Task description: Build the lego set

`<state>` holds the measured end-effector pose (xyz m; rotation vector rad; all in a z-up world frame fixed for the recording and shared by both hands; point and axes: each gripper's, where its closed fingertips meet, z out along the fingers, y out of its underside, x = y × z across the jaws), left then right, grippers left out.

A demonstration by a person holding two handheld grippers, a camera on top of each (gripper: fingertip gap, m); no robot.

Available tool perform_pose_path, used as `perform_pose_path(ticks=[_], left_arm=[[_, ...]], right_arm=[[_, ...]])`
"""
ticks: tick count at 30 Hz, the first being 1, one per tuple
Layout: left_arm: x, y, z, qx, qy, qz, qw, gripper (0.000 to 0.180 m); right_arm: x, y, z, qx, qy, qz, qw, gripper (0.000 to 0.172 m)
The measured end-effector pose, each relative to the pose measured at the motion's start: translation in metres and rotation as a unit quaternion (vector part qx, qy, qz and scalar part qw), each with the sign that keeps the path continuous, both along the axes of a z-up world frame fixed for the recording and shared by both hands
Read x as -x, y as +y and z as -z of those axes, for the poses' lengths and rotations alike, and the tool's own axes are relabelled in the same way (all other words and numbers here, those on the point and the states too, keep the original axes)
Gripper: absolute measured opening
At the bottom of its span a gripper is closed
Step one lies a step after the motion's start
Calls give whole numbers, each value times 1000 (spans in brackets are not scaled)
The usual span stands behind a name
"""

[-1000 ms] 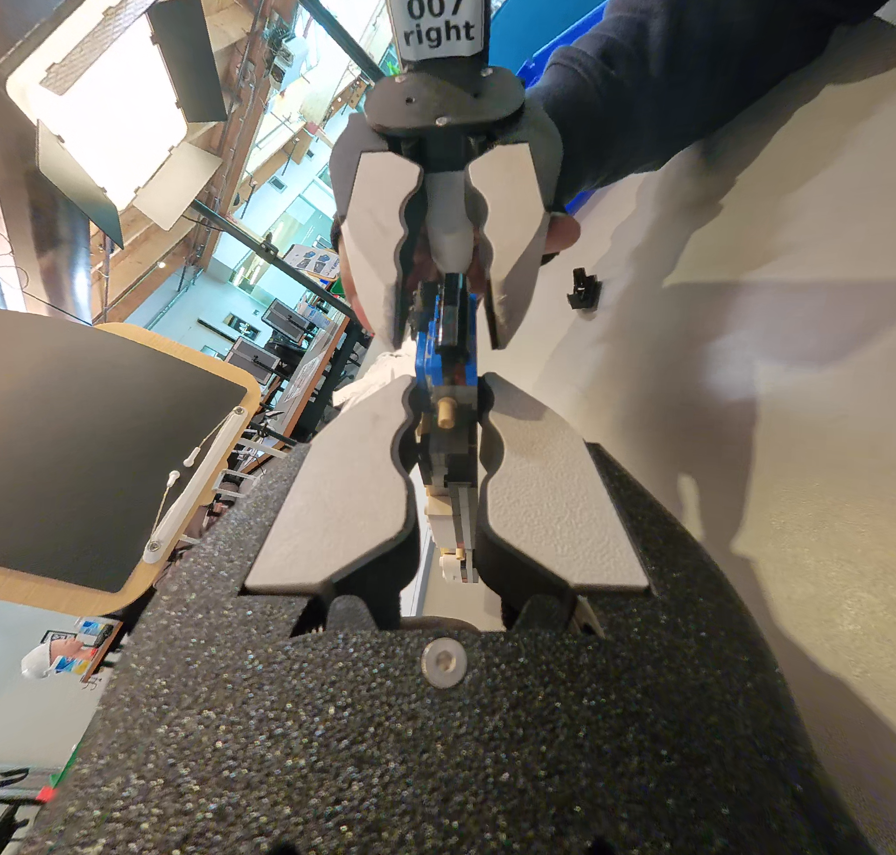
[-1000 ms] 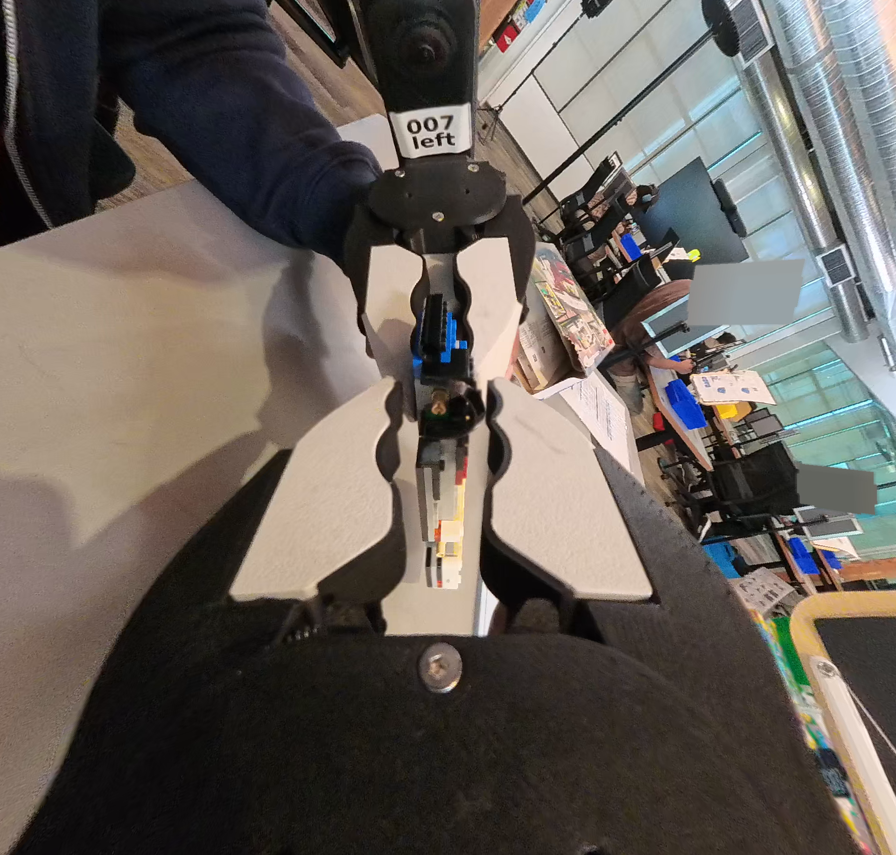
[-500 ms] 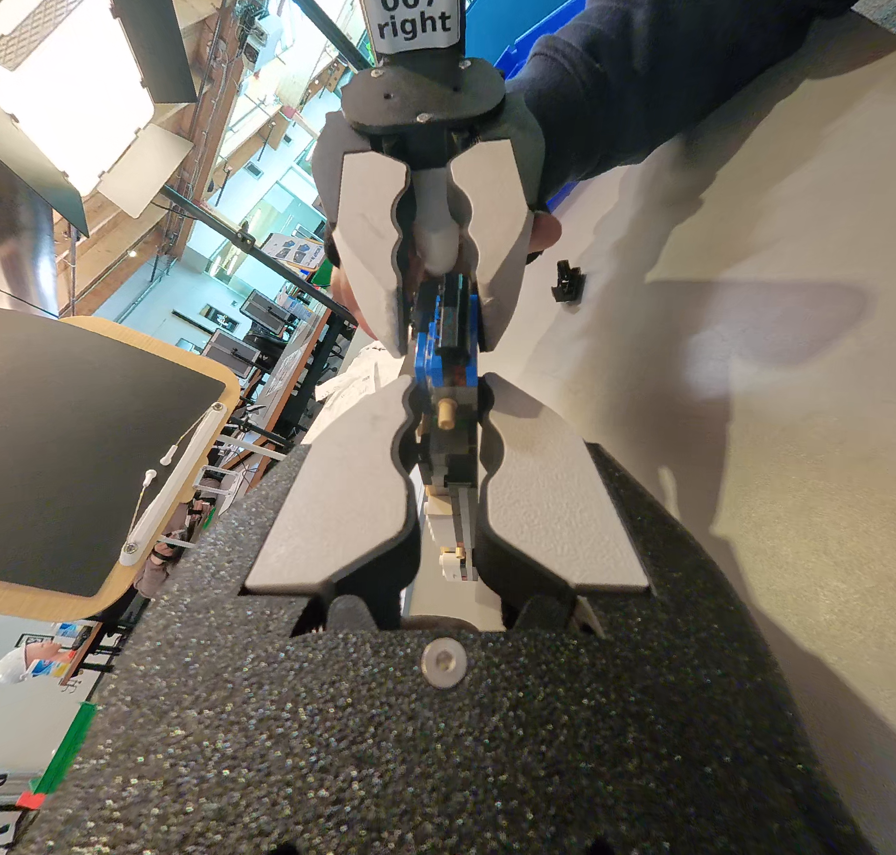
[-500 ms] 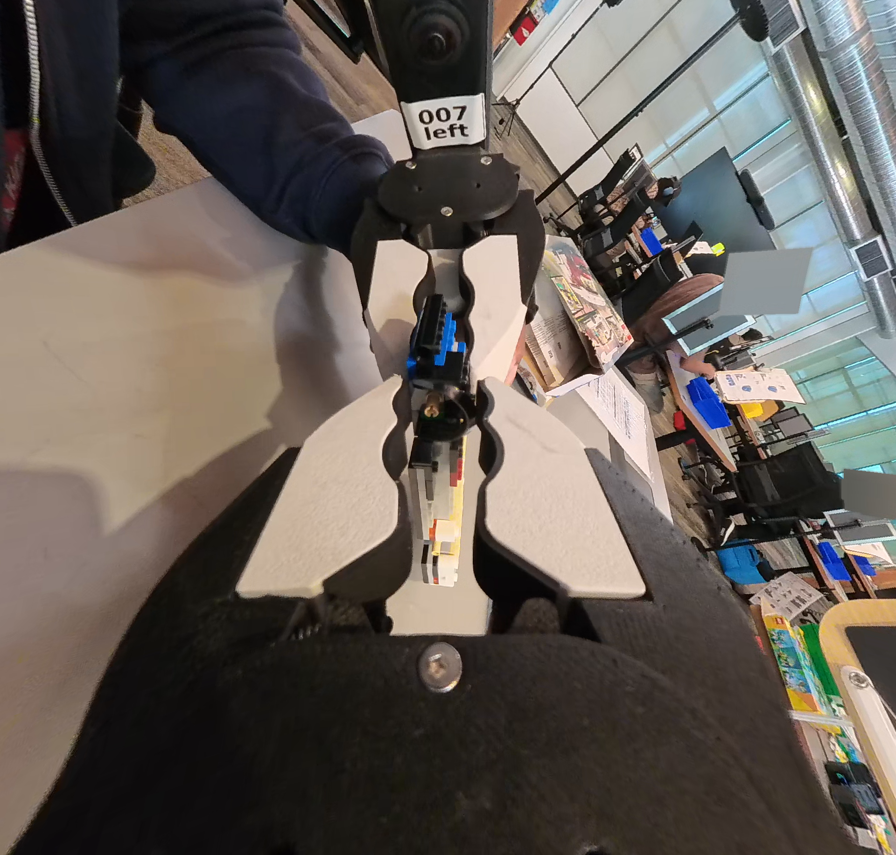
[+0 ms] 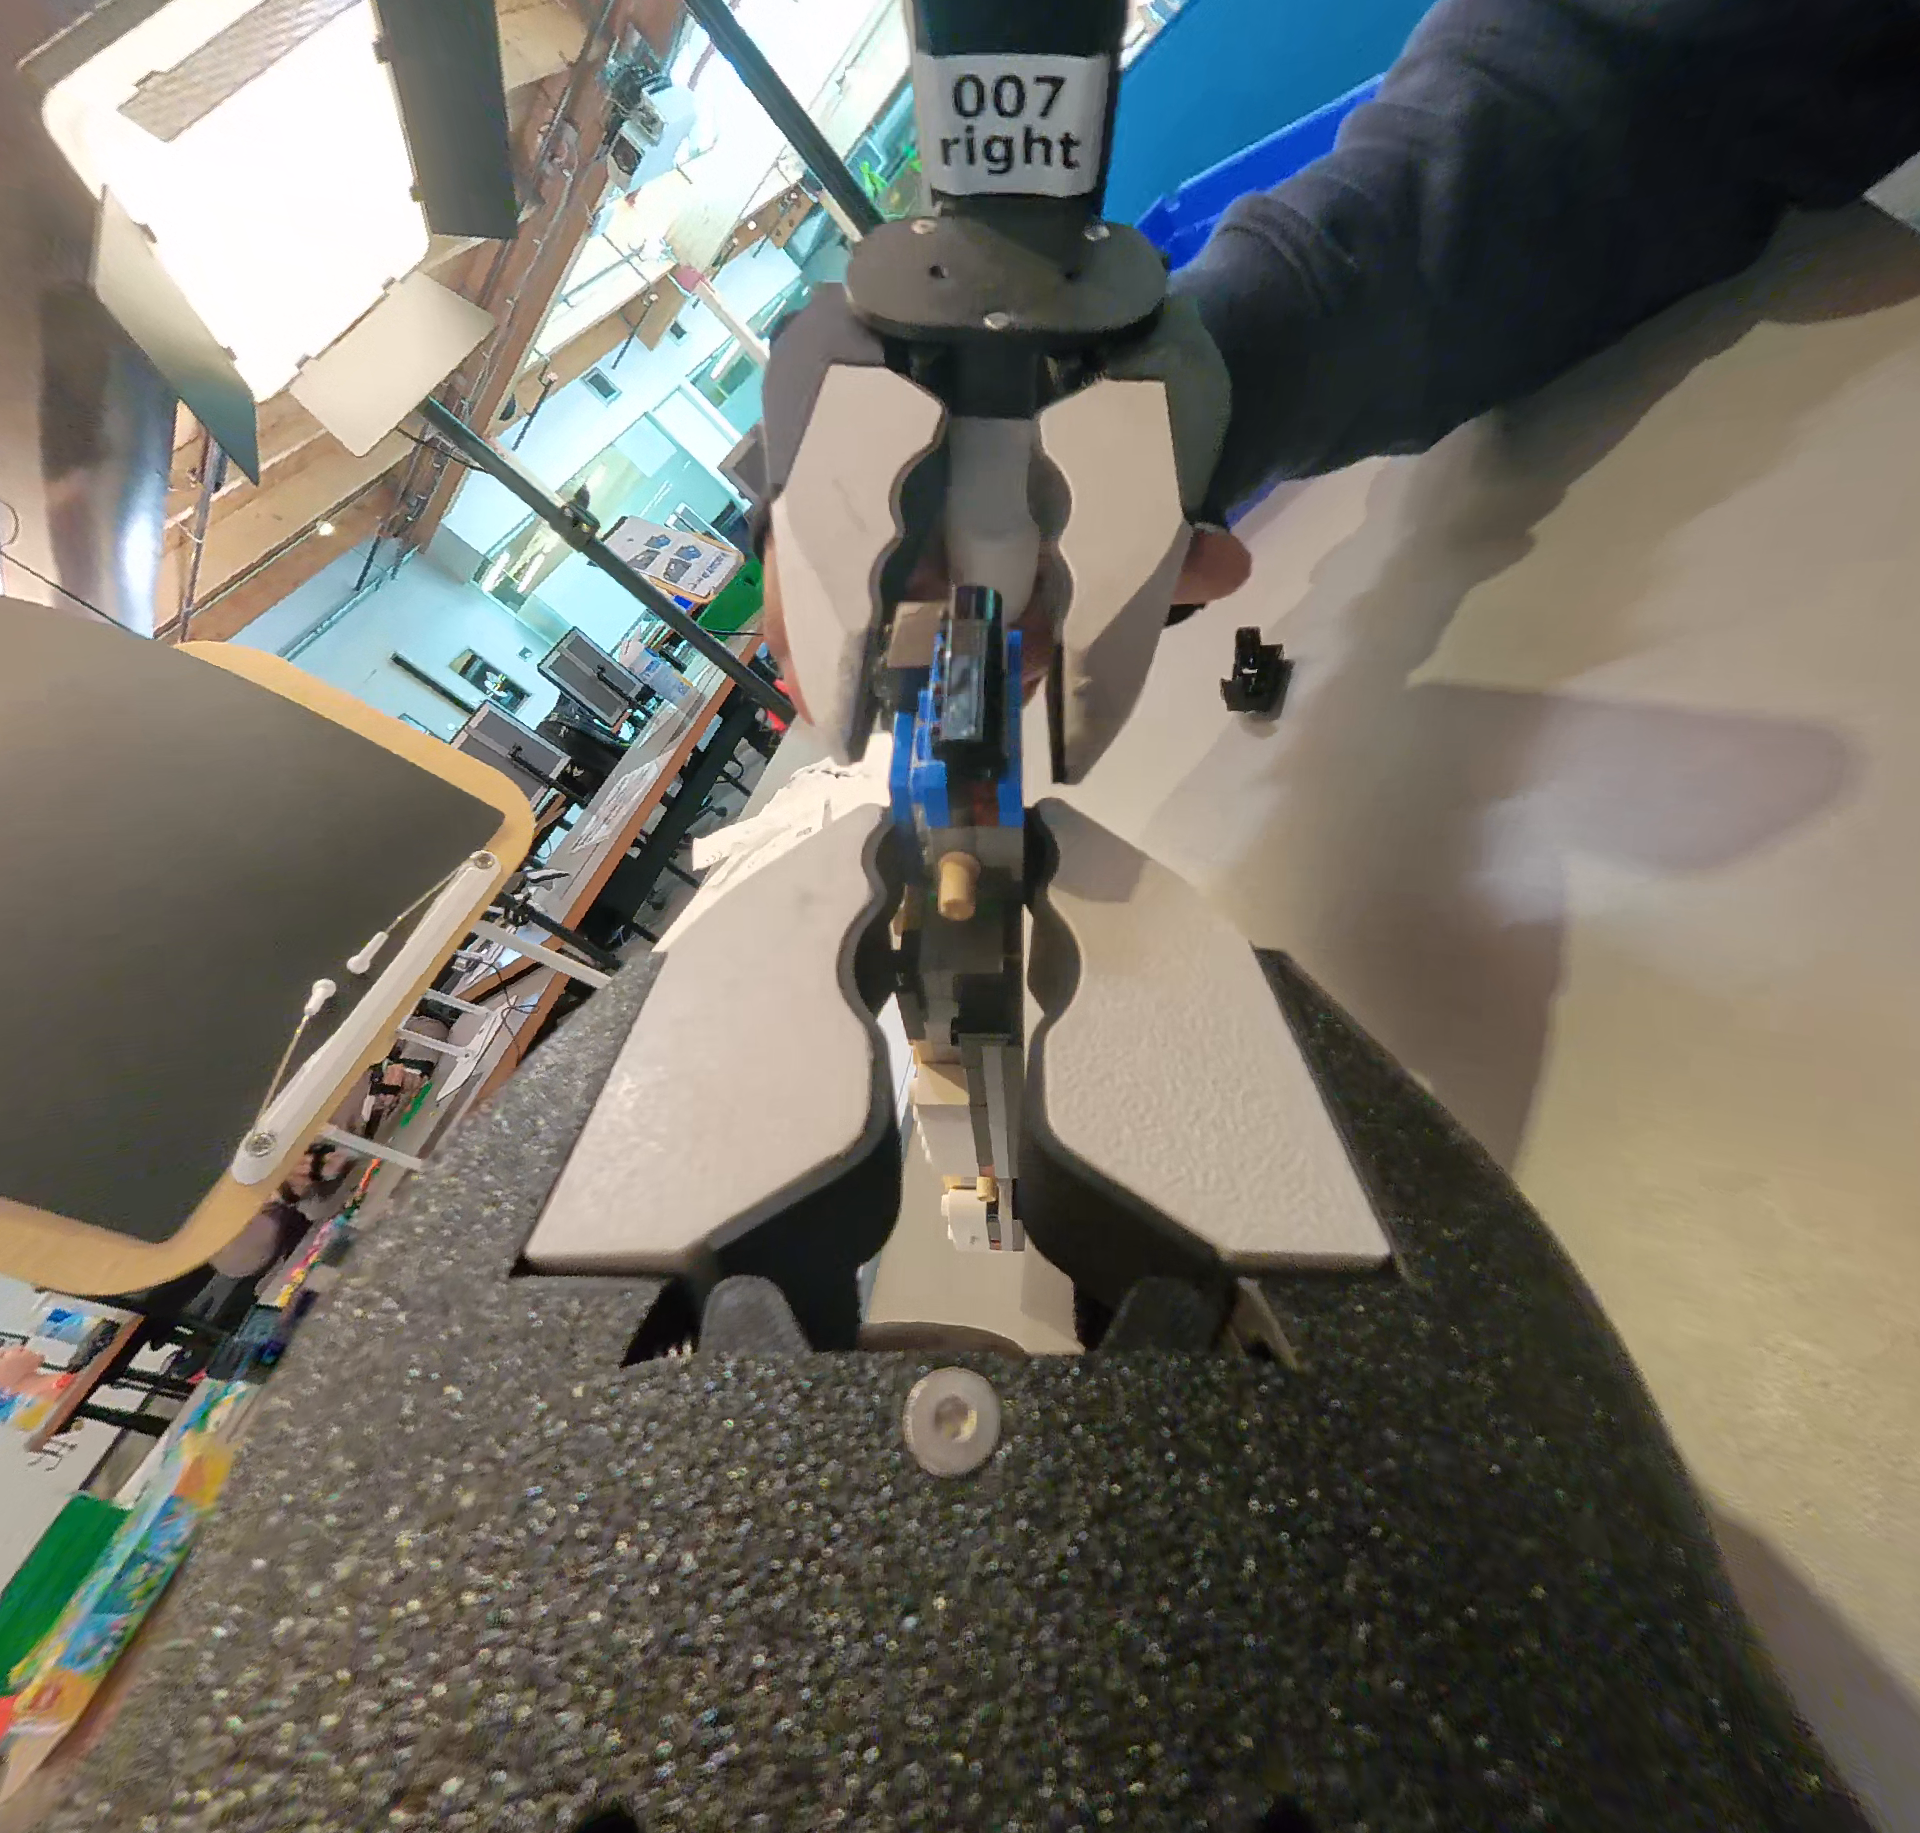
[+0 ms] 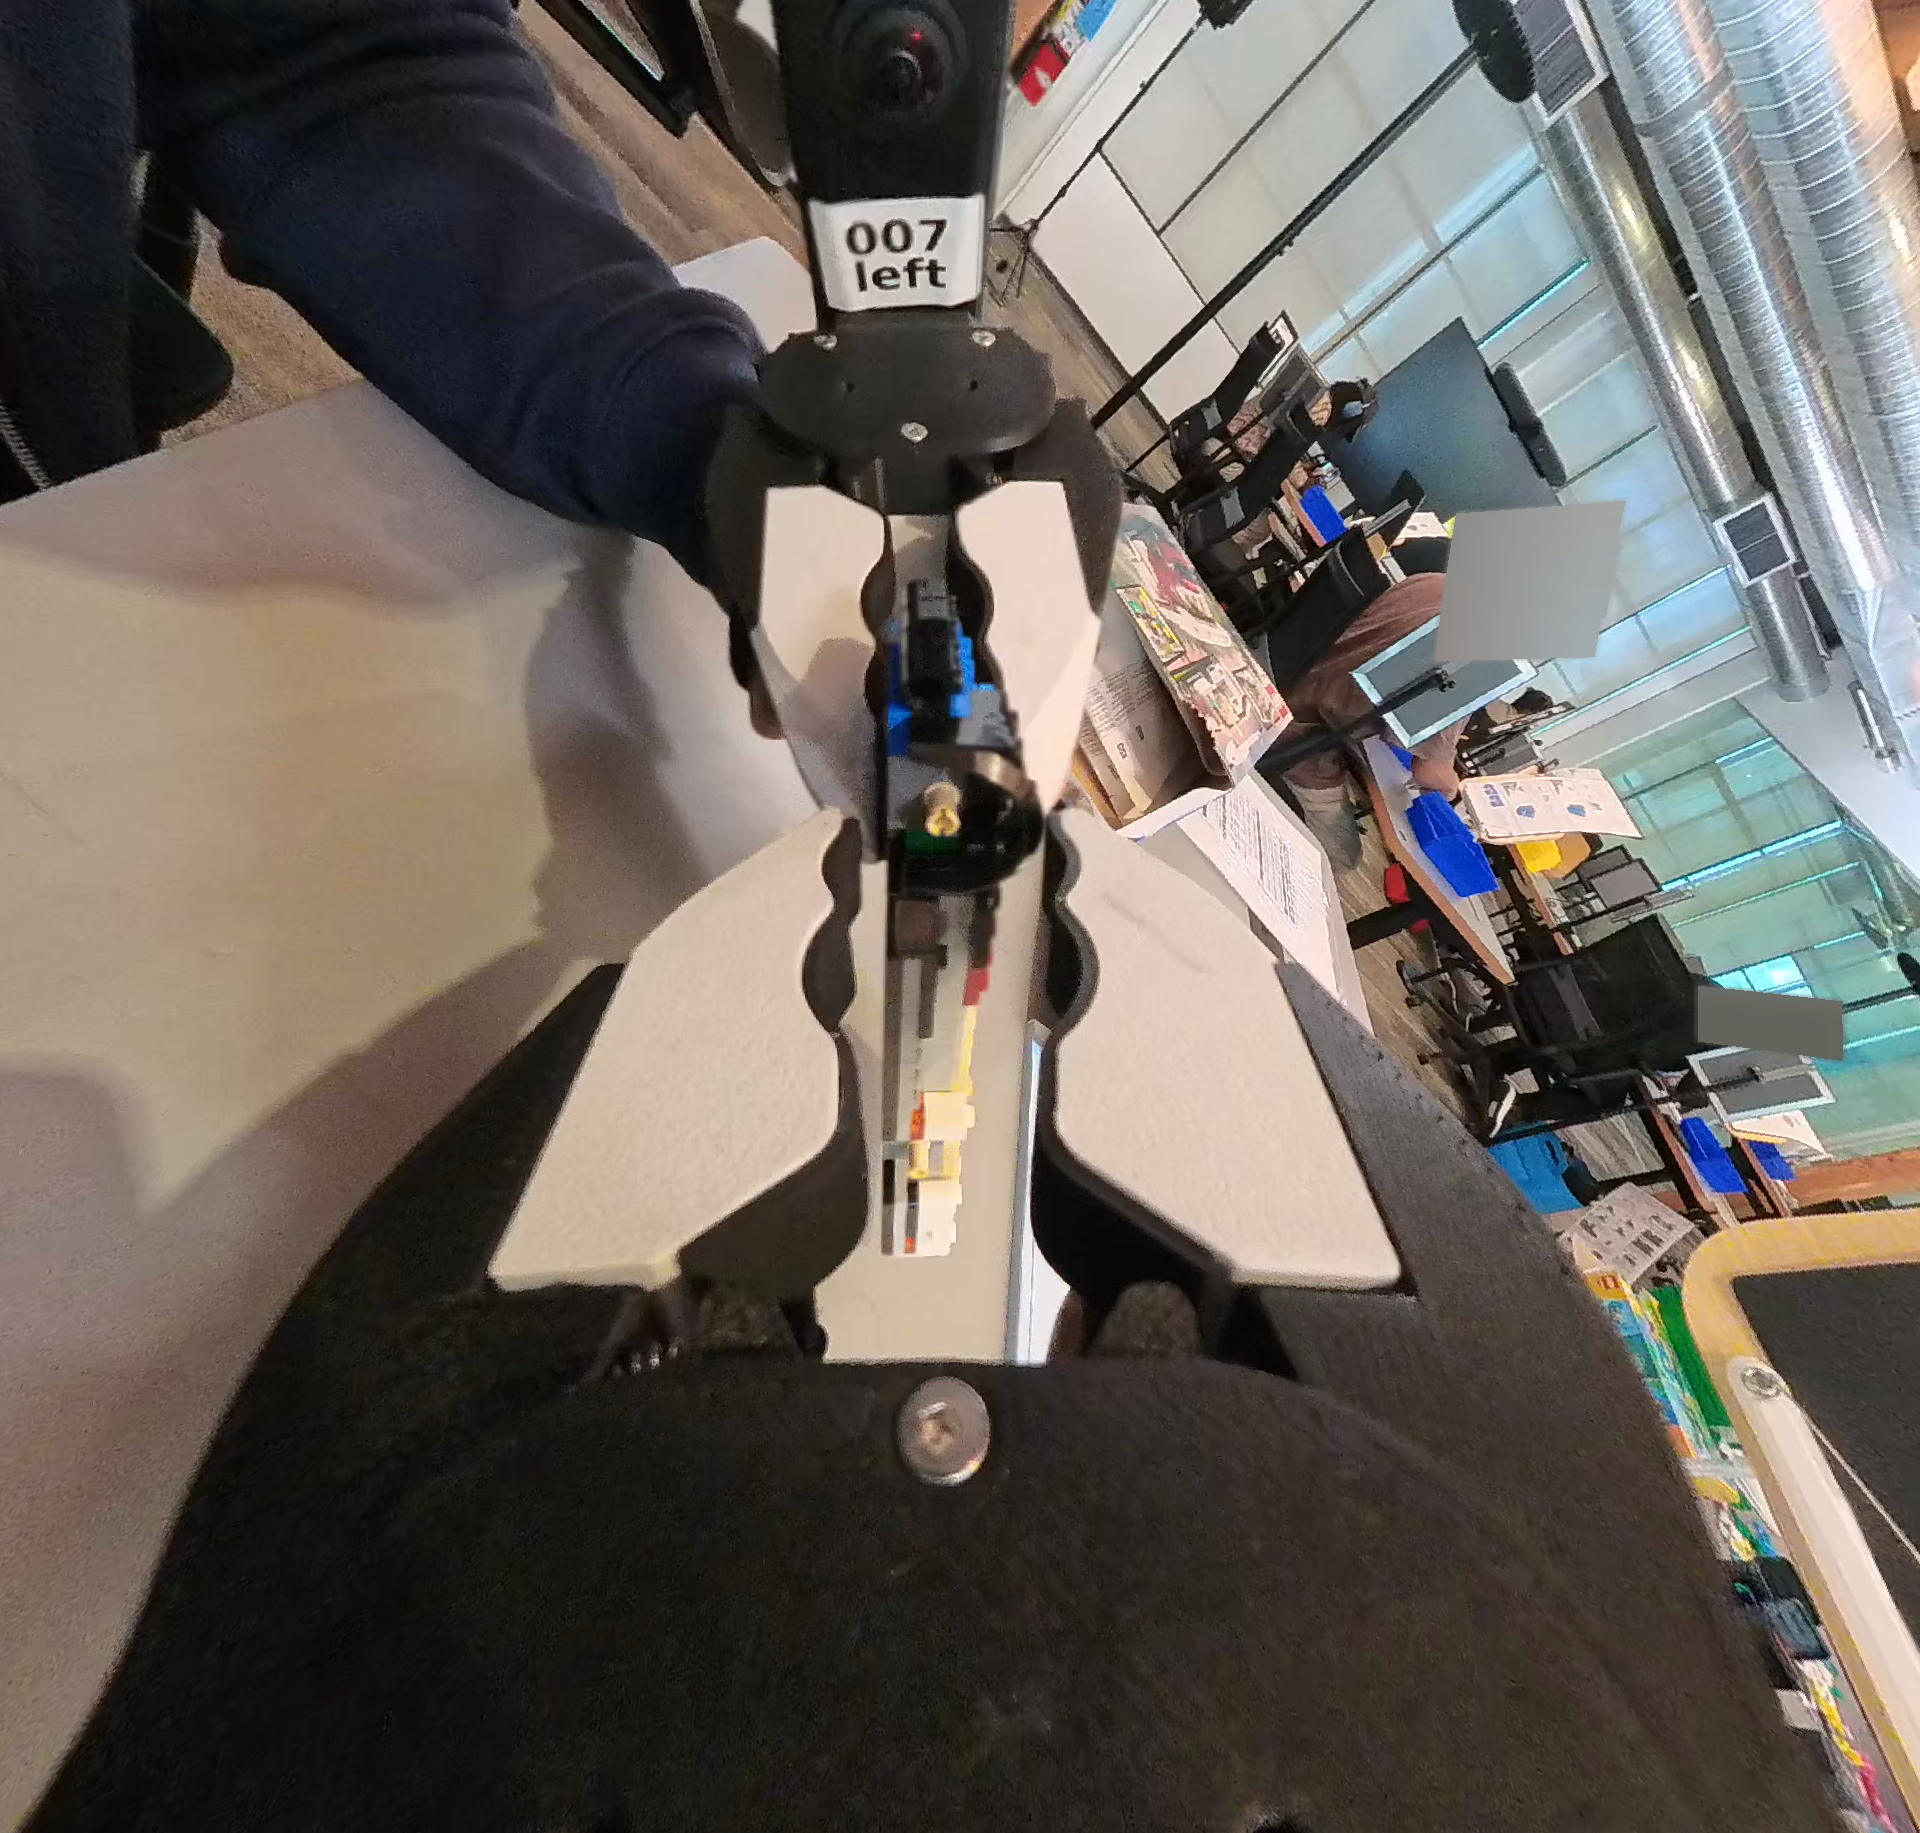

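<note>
My left gripper point(image 5: 956, 827) is clamped at a narrow setting on a small brick model point(image 5: 956, 952), a long thin build of blue, grey, black and cream pieces with a tan peg sticking out of its side. Both pads press on its grey middle section, and it is held up in the air above the pale table point(image 5: 1558, 536).

My right gripper point(image 5: 961, 744) faces the left one tip to tip. Its jaws stand a little wider, straddling the model's blue-and-black end, with a sliver of daylight between its fingers point(image 5: 1081, 640) and the bricks, so it is not gripping.

Each gripper carries a white sticker with black printed characters on its dark stem: one point(image 5: 1006, 126) on the right gripper, one point(image 6: 896, 254) on the left, just below its round camera lens.

A small black piece point(image 5: 1254, 668) lies alone on the table, apart from both grippers. Past the table's edge are printed sheets point(image 6: 1262, 858) and a colourful picture box point(image 6: 1195, 640) — their print is too small for me to make out.
</note>
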<state>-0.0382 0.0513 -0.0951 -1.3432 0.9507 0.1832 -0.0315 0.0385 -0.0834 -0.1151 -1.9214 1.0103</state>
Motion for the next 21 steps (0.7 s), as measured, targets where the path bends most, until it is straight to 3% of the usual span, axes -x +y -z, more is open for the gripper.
perform_pose_path(ticks=[5,21], left_arm=[[0,1,2,9,-8,0,1000,22],[-3,3,10,24,5,2,1000,22]], right_arm=[[3,-1,-2,-3,18,12,1000,29],[2,0,8,-5,-31,0,1000,27]])
